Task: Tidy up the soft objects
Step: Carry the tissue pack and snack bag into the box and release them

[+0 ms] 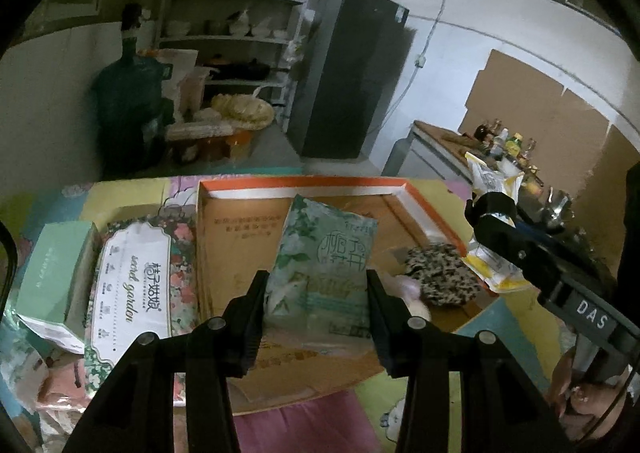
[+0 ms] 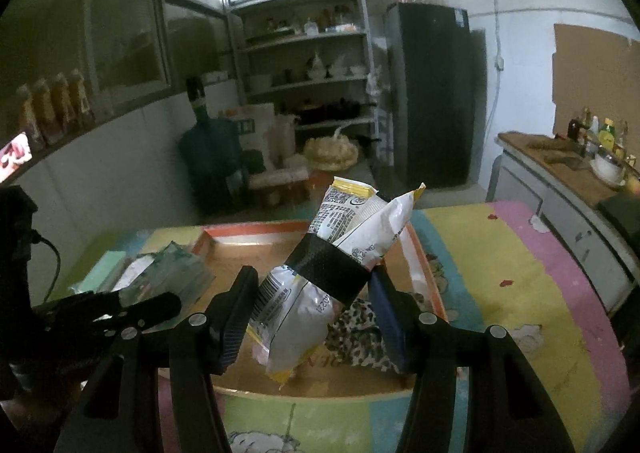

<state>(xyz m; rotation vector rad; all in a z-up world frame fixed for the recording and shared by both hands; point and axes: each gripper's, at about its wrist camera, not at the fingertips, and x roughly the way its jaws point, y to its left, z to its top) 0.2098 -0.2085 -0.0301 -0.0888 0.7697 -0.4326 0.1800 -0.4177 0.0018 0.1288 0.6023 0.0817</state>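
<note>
My left gripper (image 1: pixel 316 293) has its jaws clamped on the green pack (image 1: pixel 320 273), which stands upright between the pads, its top leaning toward 1 o'clock over the tray (image 1: pixel 304 185). My right gripper (image 2: pixel 312 301) has its jaws clamped on the snack bag (image 2: pixel 320 293), pinched across its black band; the bag tilts up toward 1 o'clock, its lower end hanging just above the leopard cloth (image 2: pixel 360 337).

Both loads look to be over the tray, so I judge the step in hand to be setting them down inside it. To do it well I would lower the green pack into the bare cardboard at the tray's 9 o'clock side, lay it flat rather than drop it on edge, and part the jaws only once it rests. The snack bag is puffy and could roll; I would set it beside the cloth, not on top, and keep my two grippers from crossing, since the right one (image 1: pixel 496 213) sits near at 3 o'clock in the left view.

Farther left on the table (image 2: pixel 500 273), outside the tray at 9 o'clock, lie the floral pack (image 1: pixel 132 285) and the mint box (image 1: pixel 56 273), likely next.
</note>
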